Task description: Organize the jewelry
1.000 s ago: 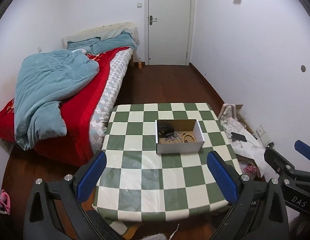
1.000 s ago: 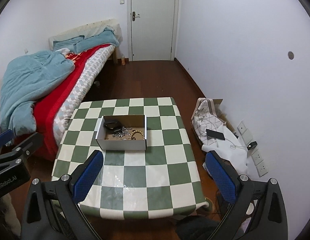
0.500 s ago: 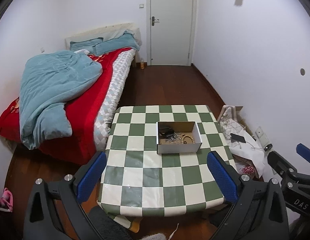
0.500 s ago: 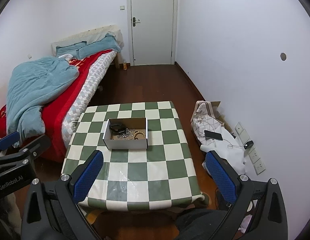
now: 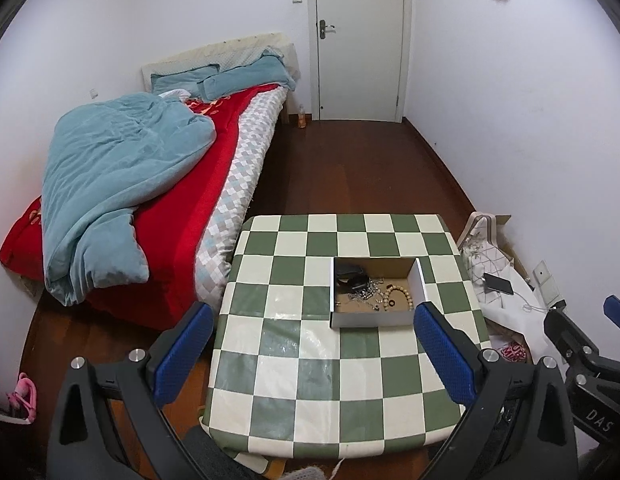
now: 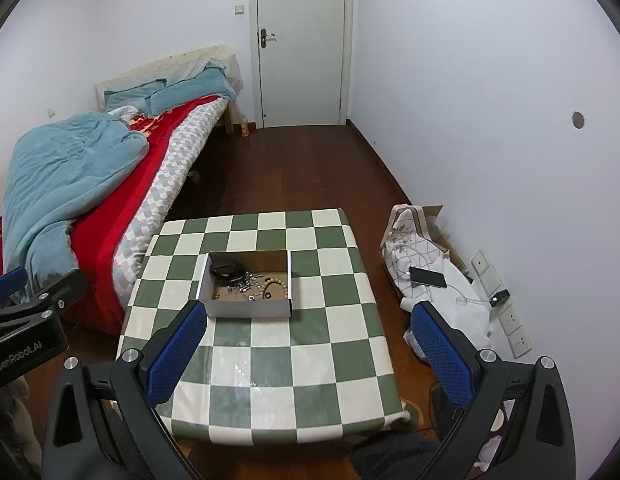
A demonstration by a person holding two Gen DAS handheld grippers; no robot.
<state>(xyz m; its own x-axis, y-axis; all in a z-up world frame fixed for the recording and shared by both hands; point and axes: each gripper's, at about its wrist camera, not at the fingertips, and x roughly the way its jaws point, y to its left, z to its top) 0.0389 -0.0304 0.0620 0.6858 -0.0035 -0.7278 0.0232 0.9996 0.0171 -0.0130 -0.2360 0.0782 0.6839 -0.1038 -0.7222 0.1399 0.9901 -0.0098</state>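
Left gripper [image 5: 312, 350]: blue-padded fingers spread wide, nothing between them, held above the near edge of the table [image 5: 294, 364]. Right gripper [image 6: 306, 350]: fingers likewise spread wide and empty, positioned over the near half of the same table; part of it also appears at the right edge of the left wrist view. The table carries a green-and-white checked cloth under a clear glossy cover. An open white cardboard box [image 5: 372, 318] sits flat on the far-centre part of the table, well apart from both grippers. Inside the box, on its brown floor: a bracelet of pale wooden beads [image 5: 400, 294] toward the right side, a tangle of silver chains [image 5: 364, 290] in the middle, and a dark item [image 5: 348, 270] in the far-left corner; individual small pieces are too small to identify. On the floor right of the table, a phone [image 6: 427, 277] lies on white cloth, with a cable attached. Left of the table stands a bed [image 5: 214, 168] with red cover and blue blanket [image 5: 118, 172]. At the far wall is a closed white door [image 5: 358, 38].
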